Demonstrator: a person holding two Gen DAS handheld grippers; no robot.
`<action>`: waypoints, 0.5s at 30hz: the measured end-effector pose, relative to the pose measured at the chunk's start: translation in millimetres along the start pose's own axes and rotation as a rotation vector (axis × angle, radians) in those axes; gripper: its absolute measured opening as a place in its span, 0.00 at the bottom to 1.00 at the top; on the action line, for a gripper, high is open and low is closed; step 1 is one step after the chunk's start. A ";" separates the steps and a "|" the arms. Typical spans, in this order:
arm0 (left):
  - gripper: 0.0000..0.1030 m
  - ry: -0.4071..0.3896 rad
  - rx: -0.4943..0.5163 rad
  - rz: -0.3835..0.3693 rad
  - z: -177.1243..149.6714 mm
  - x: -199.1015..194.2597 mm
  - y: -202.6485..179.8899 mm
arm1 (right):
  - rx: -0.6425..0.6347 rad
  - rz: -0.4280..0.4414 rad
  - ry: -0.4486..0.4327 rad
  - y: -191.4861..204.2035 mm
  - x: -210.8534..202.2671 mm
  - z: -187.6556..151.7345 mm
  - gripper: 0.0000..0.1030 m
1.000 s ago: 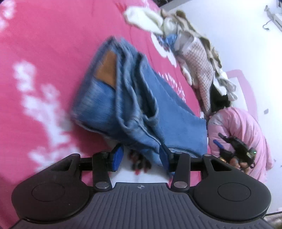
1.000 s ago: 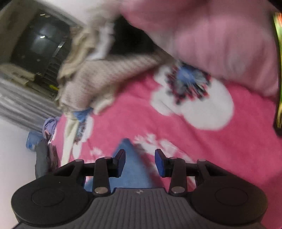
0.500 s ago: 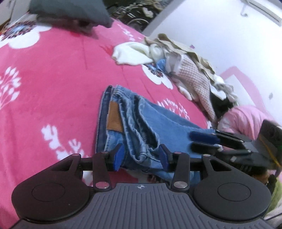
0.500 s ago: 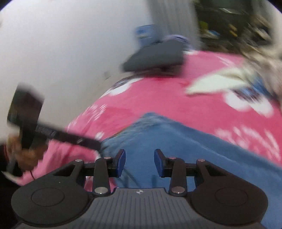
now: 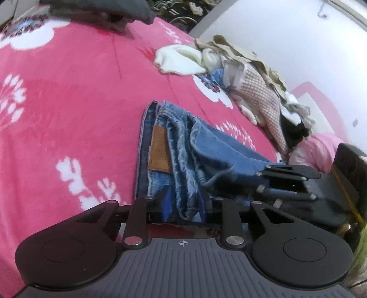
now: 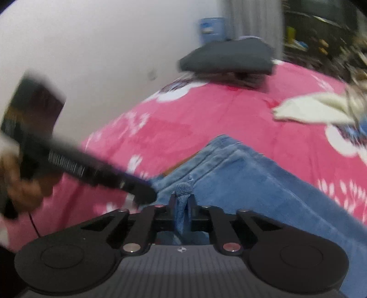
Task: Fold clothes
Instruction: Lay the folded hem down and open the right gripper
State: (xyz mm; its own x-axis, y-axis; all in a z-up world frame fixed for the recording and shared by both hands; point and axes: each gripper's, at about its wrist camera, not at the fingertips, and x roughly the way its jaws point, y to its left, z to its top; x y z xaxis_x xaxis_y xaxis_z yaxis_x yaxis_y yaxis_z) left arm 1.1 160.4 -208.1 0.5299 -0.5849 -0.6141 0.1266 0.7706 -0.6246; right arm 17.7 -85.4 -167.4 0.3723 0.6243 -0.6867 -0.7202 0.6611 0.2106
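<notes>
Both grippers had hold of the jeans [image 5: 206,149], so the step in hand looked like the grab before a fold; the next move probably called for lifting the two held edges together and carrying them over the rest of the denim without letting either slip.

Nearest the left camera, the left gripper [image 5: 183,206] had its jaws partly closed around a bunched edge of the jeans close to the brown patch [image 5: 159,149] at the waistband. Just right of that patch, the right gripper [image 5: 286,181] reached in low and nearly level. In its own view, the right gripper [image 6: 183,204] had its jaws narrowed to a thin gap, pinching a small fold of denim (a belt loop, perhaps). The person's left hand [image 6: 25,181] showed blurred at that view's left edge.

The jeans lay on the pink blanket [image 5: 68,103]. Beyond the patch sat a heap of unfolded clothes [image 5: 240,75], and farthest off, a dark folded stack [image 5: 96,11].
</notes>
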 end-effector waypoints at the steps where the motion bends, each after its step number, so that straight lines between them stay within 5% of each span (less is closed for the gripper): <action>1: 0.23 -0.001 -0.017 -0.006 0.4 0.4 2.3 | 0.033 0.006 -0.018 -4.7 -3.4 2.1 0.04; 9: 0.21 -0.003 -0.182 -0.079 4.0 3.8 24.2 | -0.046 0.063 -0.105 24.6 -24.8 19.5 0.04; 15: 0.21 -0.013 -0.340 -0.138 3.0 3.3 48.5 | -0.119 -0.042 -0.105 33.5 -6.5 11.3 0.04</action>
State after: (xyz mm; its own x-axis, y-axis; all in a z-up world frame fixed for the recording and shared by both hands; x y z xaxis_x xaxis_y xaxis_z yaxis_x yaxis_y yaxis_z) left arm 11.6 196.6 -238.9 0.5381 -0.6726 -0.5080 -0.0873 0.5549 -0.8273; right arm -2.3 -62.7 -148.0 0.4581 0.6415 -0.6153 -0.7647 0.6374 0.0952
